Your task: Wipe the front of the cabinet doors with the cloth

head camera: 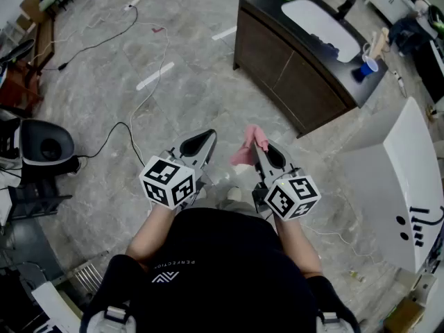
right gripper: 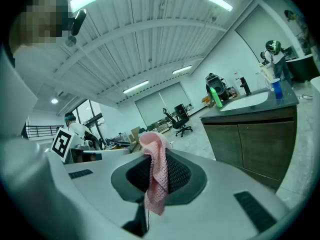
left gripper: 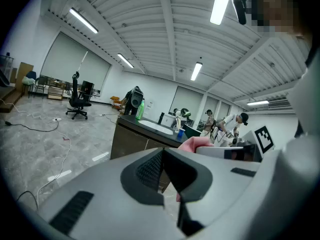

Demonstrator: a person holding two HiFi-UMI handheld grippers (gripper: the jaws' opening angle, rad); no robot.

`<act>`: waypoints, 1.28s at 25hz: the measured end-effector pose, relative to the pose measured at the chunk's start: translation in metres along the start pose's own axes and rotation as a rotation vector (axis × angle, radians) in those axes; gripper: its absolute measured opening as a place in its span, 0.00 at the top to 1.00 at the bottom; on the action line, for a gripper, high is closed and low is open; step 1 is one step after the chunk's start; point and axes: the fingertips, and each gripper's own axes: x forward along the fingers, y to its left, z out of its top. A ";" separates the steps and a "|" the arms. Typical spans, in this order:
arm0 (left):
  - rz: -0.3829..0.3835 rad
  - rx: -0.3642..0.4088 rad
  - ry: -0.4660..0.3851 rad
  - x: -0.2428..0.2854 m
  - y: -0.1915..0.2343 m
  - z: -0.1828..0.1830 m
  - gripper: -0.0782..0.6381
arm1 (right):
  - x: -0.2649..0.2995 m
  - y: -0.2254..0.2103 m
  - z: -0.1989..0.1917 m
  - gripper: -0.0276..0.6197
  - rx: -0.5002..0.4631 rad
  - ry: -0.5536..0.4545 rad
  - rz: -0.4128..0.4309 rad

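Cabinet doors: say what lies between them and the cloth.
Head view shows only bare floor between the cloth, clamped in the right tongs, and the cabinet doors.

Head steeply downward; gripper views toward cabinet [right gripper: 250, 144]

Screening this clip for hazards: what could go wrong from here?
The pink cloth is pinched only by a fold between the fingers of the right gripper, so wiping pressure may pull it out. A cable trails on the floor near the person, a possible trip hazard on the walk to the cabinet doors.
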 end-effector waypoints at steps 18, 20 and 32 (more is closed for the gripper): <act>0.083 0.032 0.028 0.028 0.020 0.002 0.88 | 0.018 -0.038 0.014 0.88 0.066 -0.024 0.062; 0.088 0.029 0.024 0.032 0.033 0.005 0.88 | 0.028 -0.039 0.014 0.88 0.066 -0.018 0.058; 0.003 0.080 0.026 0.080 0.154 0.069 0.88 | 0.159 -0.053 0.033 0.88 0.055 -0.022 -0.036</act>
